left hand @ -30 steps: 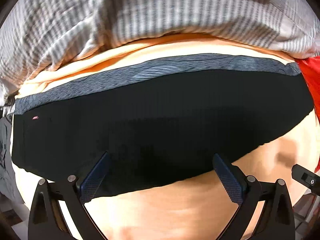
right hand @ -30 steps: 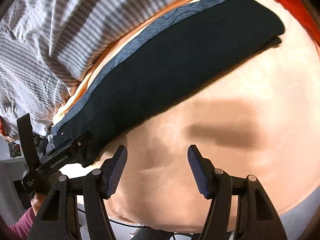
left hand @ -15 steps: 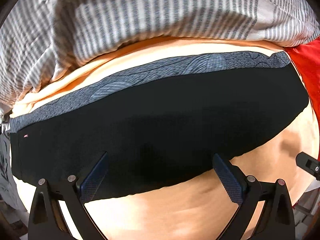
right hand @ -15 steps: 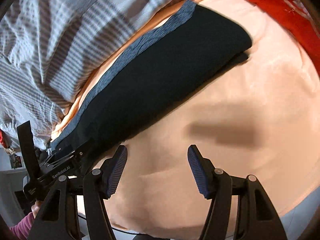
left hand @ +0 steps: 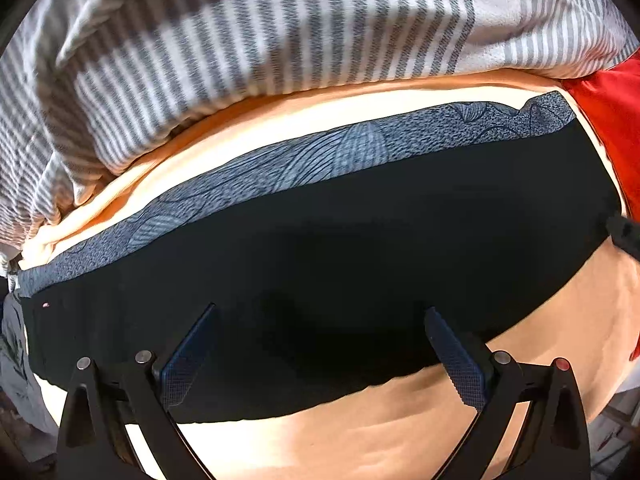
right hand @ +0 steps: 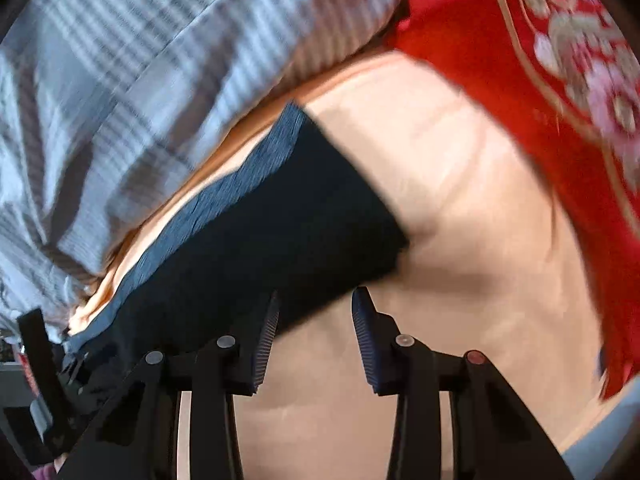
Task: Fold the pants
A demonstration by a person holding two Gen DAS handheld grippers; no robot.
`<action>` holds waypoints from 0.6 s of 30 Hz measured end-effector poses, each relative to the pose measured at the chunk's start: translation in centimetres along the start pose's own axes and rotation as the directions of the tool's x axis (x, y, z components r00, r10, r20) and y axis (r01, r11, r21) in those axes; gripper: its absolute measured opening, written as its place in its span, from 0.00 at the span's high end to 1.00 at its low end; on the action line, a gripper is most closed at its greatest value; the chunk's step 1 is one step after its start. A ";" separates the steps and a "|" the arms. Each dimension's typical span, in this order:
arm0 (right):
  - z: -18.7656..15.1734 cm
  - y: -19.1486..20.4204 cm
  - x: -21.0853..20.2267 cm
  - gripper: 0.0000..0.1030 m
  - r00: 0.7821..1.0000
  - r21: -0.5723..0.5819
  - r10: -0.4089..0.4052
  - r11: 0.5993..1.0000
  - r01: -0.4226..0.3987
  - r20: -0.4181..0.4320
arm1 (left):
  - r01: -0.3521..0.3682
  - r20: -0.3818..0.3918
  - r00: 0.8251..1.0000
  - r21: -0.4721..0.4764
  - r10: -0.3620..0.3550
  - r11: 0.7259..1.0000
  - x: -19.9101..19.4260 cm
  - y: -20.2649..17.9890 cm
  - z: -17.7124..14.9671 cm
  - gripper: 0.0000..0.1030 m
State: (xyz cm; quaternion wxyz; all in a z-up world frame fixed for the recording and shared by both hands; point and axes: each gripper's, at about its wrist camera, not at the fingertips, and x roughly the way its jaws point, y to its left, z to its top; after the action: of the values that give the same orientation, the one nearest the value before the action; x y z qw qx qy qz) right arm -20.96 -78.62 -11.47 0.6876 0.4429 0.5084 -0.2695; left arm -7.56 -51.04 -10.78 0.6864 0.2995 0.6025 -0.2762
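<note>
Left wrist view: pants (left hand: 320, 248) flat in long band on peach sheet (left hand: 360, 440), 9 to 3 o'clock; left gripper (left hand: 320, 344) spread wide, empty; right gripper (right hand: 314, 312) just been narrowing, nothing clamped, near pants' end; likely folded lengthwise, cross-folds left.

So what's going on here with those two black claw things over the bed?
A person holds a hand-held gripper in each hand and is folding dark pants laid flat on a peach sheet. The left hand-held gripper hangs open above the middle of the pants. The right hand-held gripper is at the pants' near edge by one end; its jaws have just been closing, with nothing pinched yet. A striped blanket and red cloth lie beyond.
</note>
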 end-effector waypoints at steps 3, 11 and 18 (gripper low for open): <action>1.5 -0.3 1.1 0.63 0.999 -0.041 -0.043 0.998 0.042 -0.013 | -0.017 -0.006 1.000 0.009 0.017 1.000 0.5 -1.5 0.6 0.01; 5.5 2.6 0.6 0.64 0.999 -0.164 -0.002 0.986 0.011 0.050 | -0.013 -0.035 0.999 -0.020 0.012 1.000 1.4 -3.2 1.4 0.01; 10.0 2.4 5.1 0.81 1.000 -0.122 0.006 0.993 -0.008 -0.016 | 0.005 -0.044 0.999 -0.059 -0.008 0.998 1.4 -3.7 1.4 0.01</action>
State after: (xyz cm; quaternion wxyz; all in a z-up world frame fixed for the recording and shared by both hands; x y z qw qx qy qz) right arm -12.68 -85.99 -14.54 0.7102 0.4040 0.5278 -0.2322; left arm -9.17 -54.56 -12.33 0.6803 0.2833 0.6264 -0.2541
